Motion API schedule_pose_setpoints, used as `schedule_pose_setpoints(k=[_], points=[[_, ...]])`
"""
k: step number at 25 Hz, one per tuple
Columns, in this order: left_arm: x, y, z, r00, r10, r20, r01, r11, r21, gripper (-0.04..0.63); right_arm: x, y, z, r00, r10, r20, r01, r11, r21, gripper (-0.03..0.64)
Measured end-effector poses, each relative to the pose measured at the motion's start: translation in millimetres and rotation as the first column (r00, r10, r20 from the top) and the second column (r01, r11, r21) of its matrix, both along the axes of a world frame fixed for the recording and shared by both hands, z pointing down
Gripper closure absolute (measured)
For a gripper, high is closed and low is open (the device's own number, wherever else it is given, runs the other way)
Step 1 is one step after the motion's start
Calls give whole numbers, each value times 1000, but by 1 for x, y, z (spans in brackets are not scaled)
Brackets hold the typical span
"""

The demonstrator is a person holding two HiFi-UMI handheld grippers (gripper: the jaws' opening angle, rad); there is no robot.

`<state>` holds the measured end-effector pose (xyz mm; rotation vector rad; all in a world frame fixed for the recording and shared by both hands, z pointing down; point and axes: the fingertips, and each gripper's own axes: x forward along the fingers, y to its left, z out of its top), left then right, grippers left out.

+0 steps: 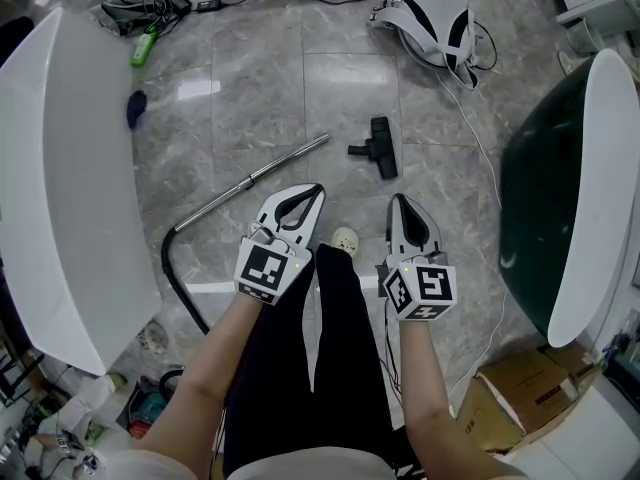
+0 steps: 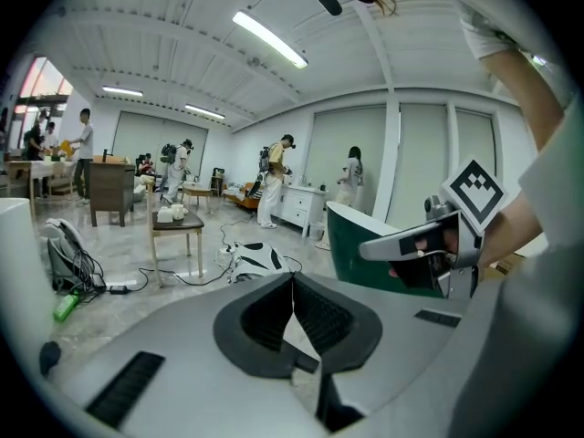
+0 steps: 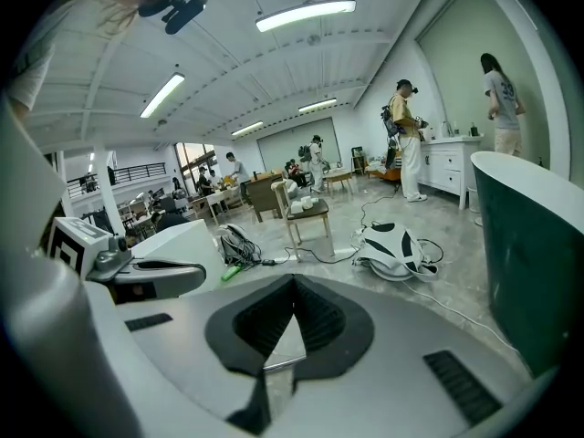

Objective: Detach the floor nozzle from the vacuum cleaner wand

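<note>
**Item: floor nozzle** (image 1: 377, 148). Small black head with a short neck, lying on the marble floor (image 1: 250, 78) ahead of the person. It sits just beyond the bright free end of the wand, and a gap of bare floor shows between the two, so they appear to be already apart.

**Item: wand** (image 1: 268, 171). Straight chromed tube lying slantwise on the floor. Its lower end runs into a black hose (image 1: 176, 273) that curves back toward the person.

**Handling, as judged:**
- The nozzle is probably light, rigid plastic. The neck is the best place to hold it, since the flat head would tend to pivot.
- The wand is stiff, smooth and likely slippery, and may roll. Grip it near the free end and squeeze across the tube.
- The hose is limp and will drag.

**Left claw** (image 1: 312, 194): clenched. Its pads meet in the left gripper view, with nothing between them.

**Right claw** (image 1: 398, 201): clenched. It is likewise empty in the right gripper view.

Both are held side by side above the floor, well short of the nozzle and touching neither piece.
</note>
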<state>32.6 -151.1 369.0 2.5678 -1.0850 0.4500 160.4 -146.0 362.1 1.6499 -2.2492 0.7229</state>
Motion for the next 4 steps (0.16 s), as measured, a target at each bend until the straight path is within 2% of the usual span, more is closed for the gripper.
schedule_pose_setpoints(k=[4], points=[[-3, 3, 3, 1000, 3, 12, -3, 1000, -7, 583, -5, -2, 1, 1000, -6, 8, 6, 1000, -2, 601]])
